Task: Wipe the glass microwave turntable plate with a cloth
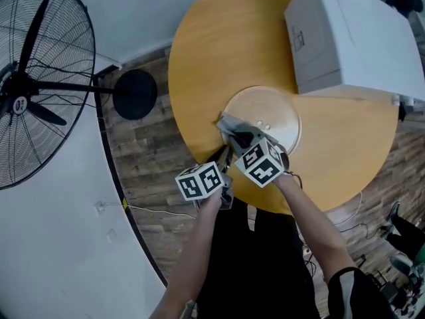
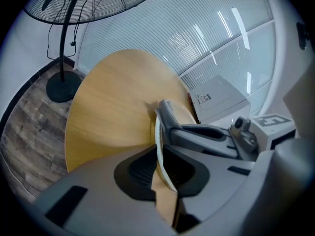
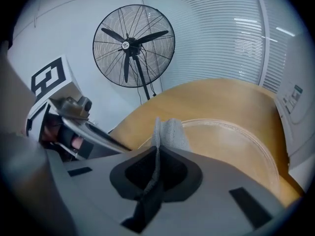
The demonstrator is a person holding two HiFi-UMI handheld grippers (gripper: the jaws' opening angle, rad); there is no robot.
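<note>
The round glass turntable plate (image 1: 269, 115) lies on the wooden table (image 1: 212, 52) in the head view. My left gripper (image 1: 228, 153) is shut on the plate's near rim; its own view shows the rim (image 2: 158, 146) edge-on between the jaws of the left gripper (image 2: 160, 156). My right gripper (image 1: 236, 135) is shut on a grey cloth (image 1: 231, 125) at the plate's left edge. In the right gripper view the cloth (image 3: 171, 131) sticks up from the right gripper (image 3: 157, 154), beside the plate (image 3: 236, 144). The cloth (image 2: 167, 113) also shows in the left gripper view.
A white microwave (image 1: 352, 38) stands on the table's far right part, close behind the plate. A large standing fan (image 1: 36, 78) with a black round base (image 1: 135, 94) is on the floor at the left. Cables lie on the wooden floor (image 1: 153, 158).
</note>
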